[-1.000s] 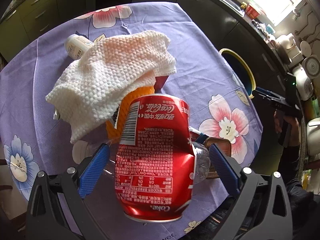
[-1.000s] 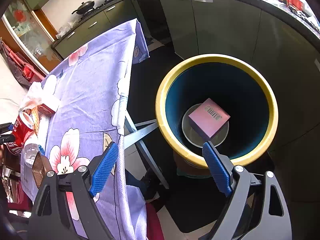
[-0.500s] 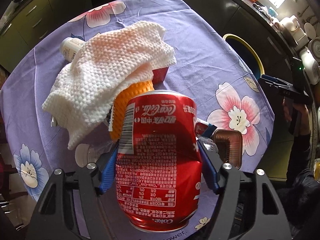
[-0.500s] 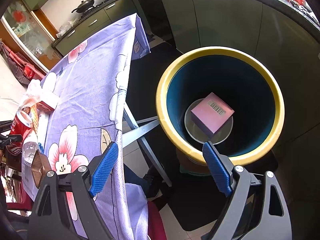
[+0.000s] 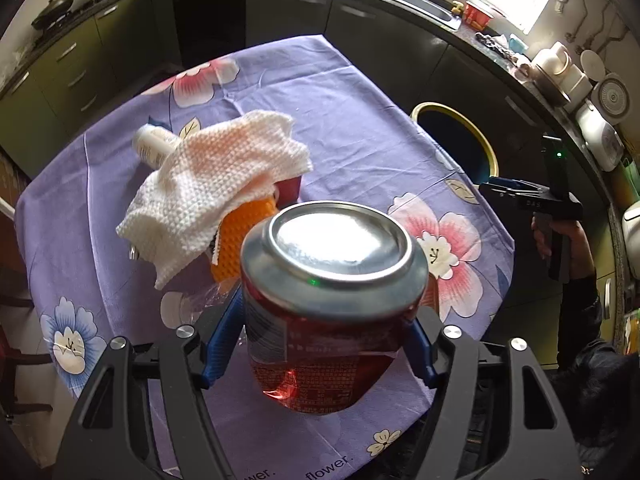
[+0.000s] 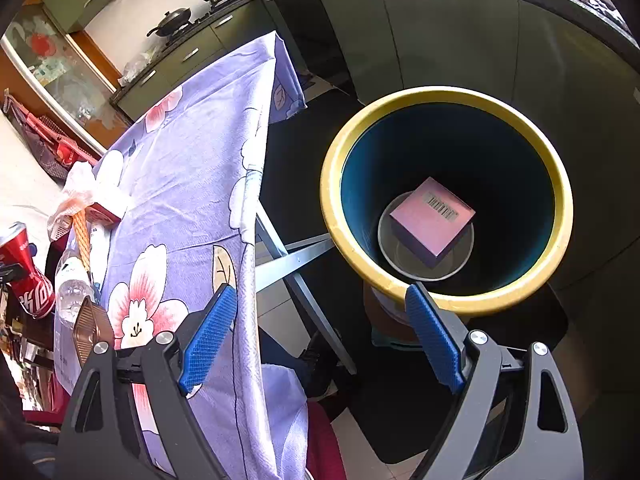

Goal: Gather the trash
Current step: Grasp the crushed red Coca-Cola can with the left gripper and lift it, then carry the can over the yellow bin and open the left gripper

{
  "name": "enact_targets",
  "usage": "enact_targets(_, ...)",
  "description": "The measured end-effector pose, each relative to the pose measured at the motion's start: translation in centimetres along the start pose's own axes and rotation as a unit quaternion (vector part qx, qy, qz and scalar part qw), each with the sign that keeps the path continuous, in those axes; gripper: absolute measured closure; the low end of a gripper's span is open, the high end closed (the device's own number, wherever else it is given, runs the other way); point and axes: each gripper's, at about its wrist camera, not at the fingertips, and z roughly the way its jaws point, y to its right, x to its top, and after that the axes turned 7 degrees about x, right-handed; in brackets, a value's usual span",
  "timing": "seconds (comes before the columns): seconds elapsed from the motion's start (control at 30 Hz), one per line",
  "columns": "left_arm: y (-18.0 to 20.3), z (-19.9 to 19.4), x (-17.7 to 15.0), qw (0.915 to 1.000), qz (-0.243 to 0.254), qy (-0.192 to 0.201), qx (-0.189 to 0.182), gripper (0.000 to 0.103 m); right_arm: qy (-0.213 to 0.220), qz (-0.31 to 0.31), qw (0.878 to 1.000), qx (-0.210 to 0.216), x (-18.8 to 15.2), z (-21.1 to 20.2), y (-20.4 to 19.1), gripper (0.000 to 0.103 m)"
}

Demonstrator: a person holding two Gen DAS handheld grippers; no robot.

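Above the floral bench (image 5: 360,128), our left hand-held gripper (image 5: 320,344) clamps the dented can (image 5: 328,280), which may slip; the right hand-held gripper (image 6: 320,336) gapes empty.

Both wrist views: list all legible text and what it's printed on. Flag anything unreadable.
"flower." twice, on the tablecloth hem, left wrist view.
Coke script logo, partly cut off, on the red can, right wrist view.
Fine print on the can's side between the left hand-held gripper's pads: too blurred to read.
Barcode on the pink box in the bin: digits illegible.
Small lettering on the right hand-held gripper: too small.
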Motion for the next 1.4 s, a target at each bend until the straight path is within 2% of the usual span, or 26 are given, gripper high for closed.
enact_targets(0.5, 2.3, -1.4, 0.7, 0.9994, 0.027, 0.023, 0.0, 0.038, 0.013, 0.009, 1.0, 0.011, -0.7, -0.6, 0.5, 0.018)
enact_targets(0.7, 4.2, -1.1, 2.4, 0.9981, 0.051, 0.032, -0.013, 0.038, 0.03, 0.011, 0.999, 0.013, -1.2, -2.0, 0.9, 0.018)
enact_targets(0.83, 6.4, -0.2, 5.0, 0.9962, 0.07, 0.04, -0.032, 0.038, 0.04, 0.019, 0.999, 0.012, -1.8, -3.0, 1.8, 0.018)
enact_targets(1.0, 12.0, 1.6, 9.5, 0.9885, 0.127, 0.049, -0.065, 0.038, 0.062, 0.045, 0.997, 0.003, -2.9, -5.1, 4.3, 0.018)
enact_targets(1.2, 20.9, 6.7, 15.7, 0.9734, 0.196, 0.043, -0.111, 0.038, 0.086, 0.077, 0.993, -0.009, -4.8, -7.5, 7.1, 0.018)
enact_targets(1.3, 24.8, 9.8, 18.2, 0.9683, 0.216, 0.039, -0.119, 0.038, 0.092, 0.097, 0.991, -0.013, -5.9, -8.3, 8.5, 0.018)
enact_targets(1.4, 27.8, 12.5, 20.3, 0.9672, 0.222, 0.039, -0.118, 0.038, 0.093, 0.112, 0.989, -0.017, -6.9, -8.8, 9.5, 0.018)
